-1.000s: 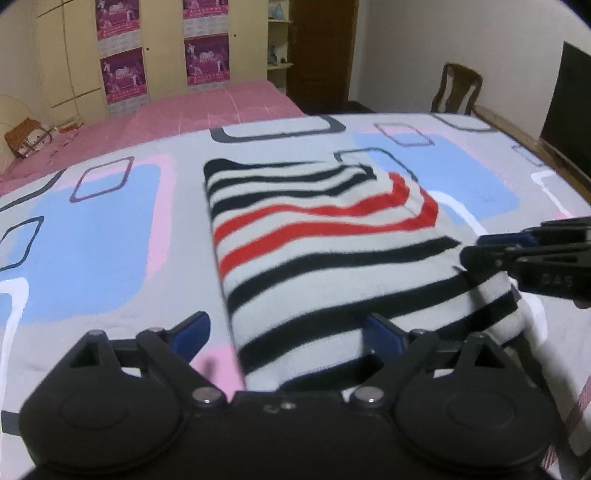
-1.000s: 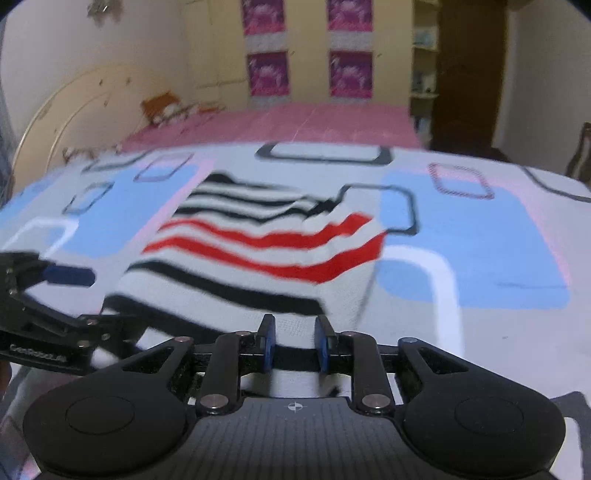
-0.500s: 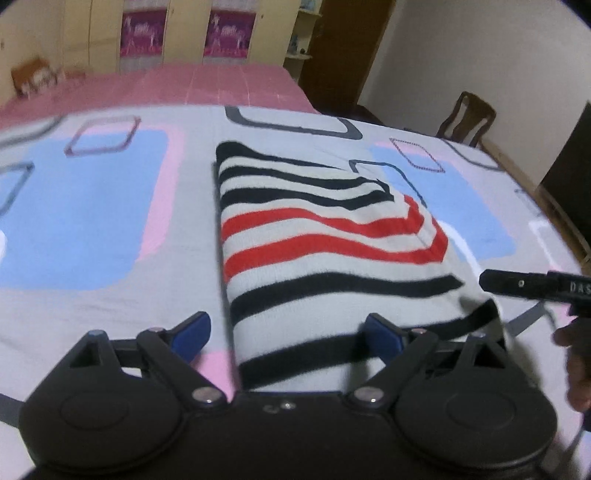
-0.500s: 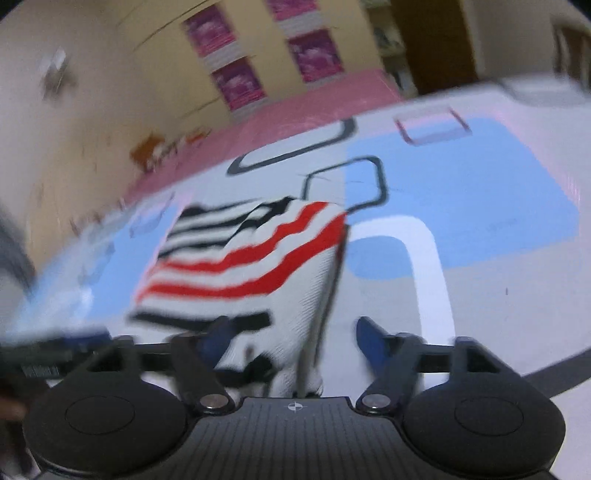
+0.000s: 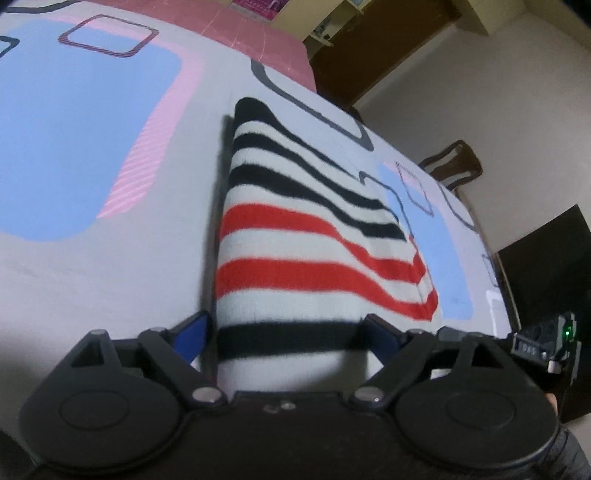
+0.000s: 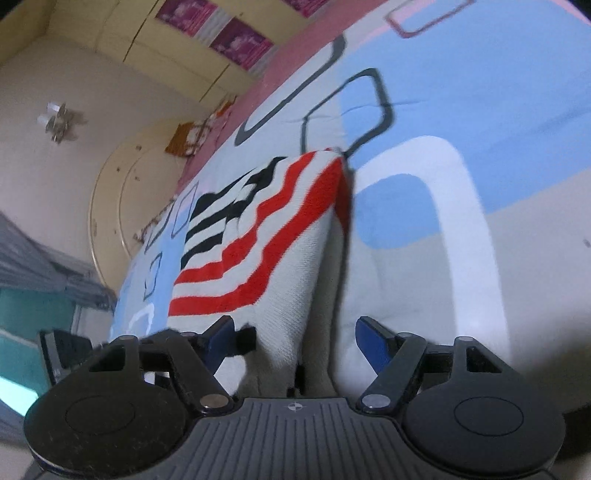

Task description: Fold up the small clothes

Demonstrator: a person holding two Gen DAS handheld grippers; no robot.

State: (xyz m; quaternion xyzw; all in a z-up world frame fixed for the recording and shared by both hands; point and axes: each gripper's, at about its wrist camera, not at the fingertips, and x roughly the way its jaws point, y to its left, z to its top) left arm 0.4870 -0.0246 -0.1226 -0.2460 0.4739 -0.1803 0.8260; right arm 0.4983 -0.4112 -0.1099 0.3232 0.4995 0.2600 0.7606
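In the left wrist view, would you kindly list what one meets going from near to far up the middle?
Left tongs → striped sweater → patterned sheet → pink bedspread → shelf.

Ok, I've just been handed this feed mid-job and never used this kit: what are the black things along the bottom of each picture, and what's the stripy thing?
There is no robot arm: a person holds a two-finger gripper in each hand, and each has a fisheye camera looking forward along its fingers. The black shapes are those grippers. The left gripper shows in the left wrist view, the right gripper in the right. Both are open with their blue-tipped fingers spread around the near end of the folded striped sweater, white with black and red bands. It lies on a patterned bedsheet of blue, pink and white. Neither gripper clamps anything now. In the left view, the right gripper's body shows at the right edge.
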